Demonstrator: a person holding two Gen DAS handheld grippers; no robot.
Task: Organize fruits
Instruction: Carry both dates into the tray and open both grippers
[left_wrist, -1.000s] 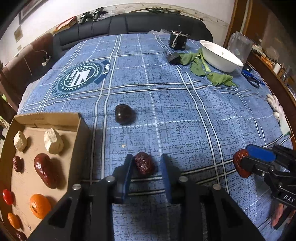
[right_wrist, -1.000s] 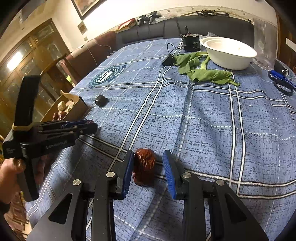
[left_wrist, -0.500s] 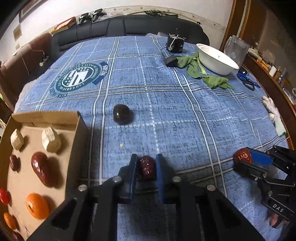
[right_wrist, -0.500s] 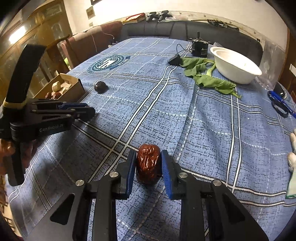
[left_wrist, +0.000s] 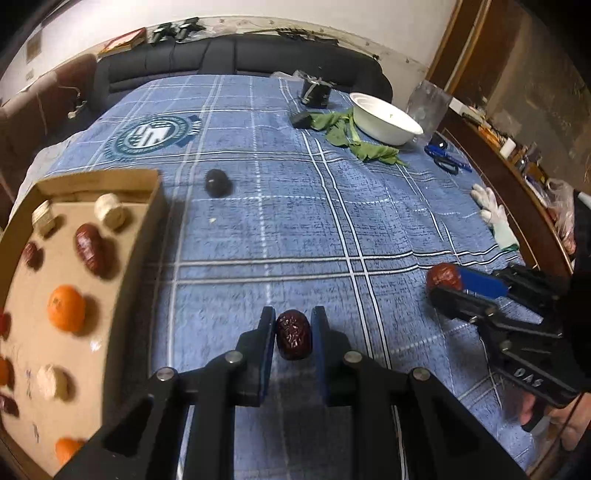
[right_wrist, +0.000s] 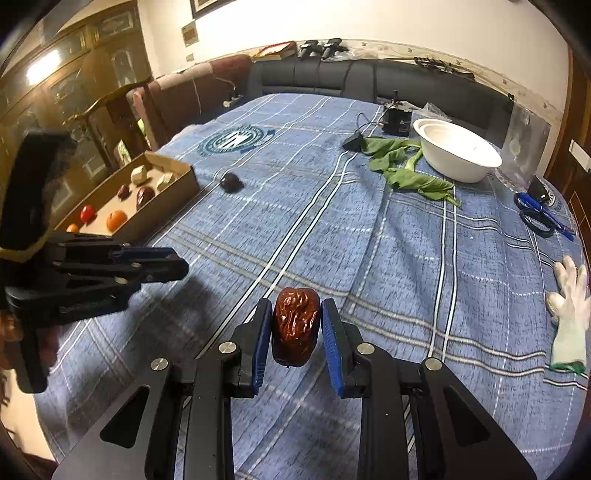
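Both dates (left_wrist: 293, 339) (right_wrist: 295, 326) now clamped, off the cloth.

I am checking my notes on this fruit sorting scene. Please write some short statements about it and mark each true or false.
1. Each tongs grips a red date. True: left tongs on the darker date, right tongs on the glossy date.
2. The cardboard box holds no fruit. False: it holds oranges and dates.
3. A dark fruit lies on the blue cloth. True.
4. The white bowl contains dates. False: none show.
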